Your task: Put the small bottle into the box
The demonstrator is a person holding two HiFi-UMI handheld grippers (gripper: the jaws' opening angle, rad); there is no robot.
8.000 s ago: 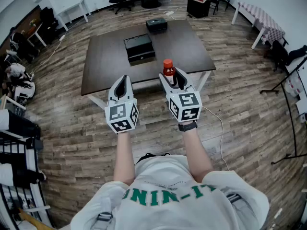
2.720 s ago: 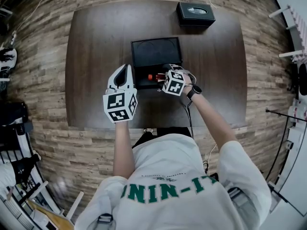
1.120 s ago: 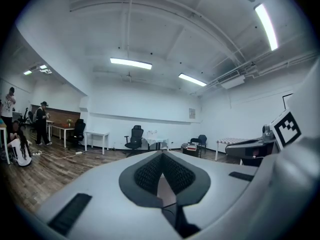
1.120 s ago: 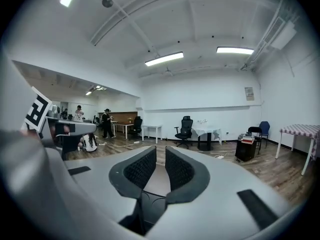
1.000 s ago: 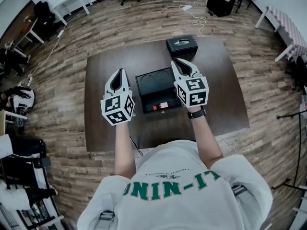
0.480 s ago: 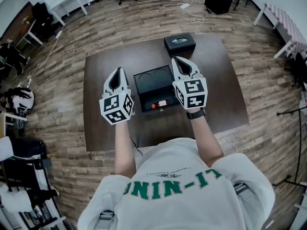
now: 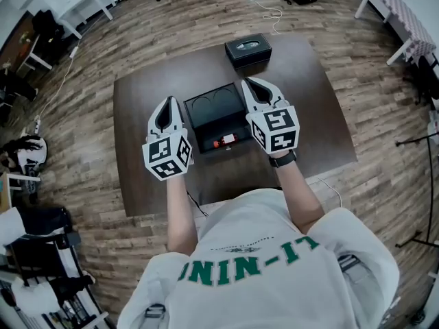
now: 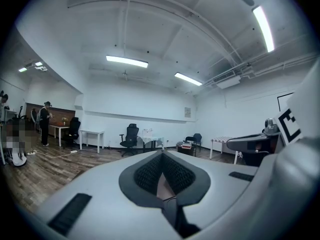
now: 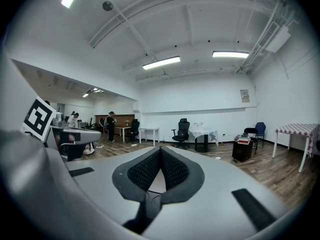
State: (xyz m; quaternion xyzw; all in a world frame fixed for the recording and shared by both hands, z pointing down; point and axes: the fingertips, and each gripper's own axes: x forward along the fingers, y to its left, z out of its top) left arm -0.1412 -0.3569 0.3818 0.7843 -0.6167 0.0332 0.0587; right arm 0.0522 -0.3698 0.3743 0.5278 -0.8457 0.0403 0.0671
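The small bottle, red-capped with a white label, lies on its side inside the open black box in the middle of the dark table. My left gripper is held up to the left of the box, jaws shut and empty. My right gripper is raised to the right of the box, its jaws also shut on nothing. In the left gripper view the left gripper points out into the room, tips together. The right gripper view shows the right gripper the same way.
A second black box with a round window in its lid stands at the table's far edge. Wood floor surrounds the table. White tables and office chairs stand along the far wall, and people stand at the room's left side.
The right gripper's jaws have come fully together. The view has shifted a little, with both grippers still held up beside the box and the bottle lying inside it.
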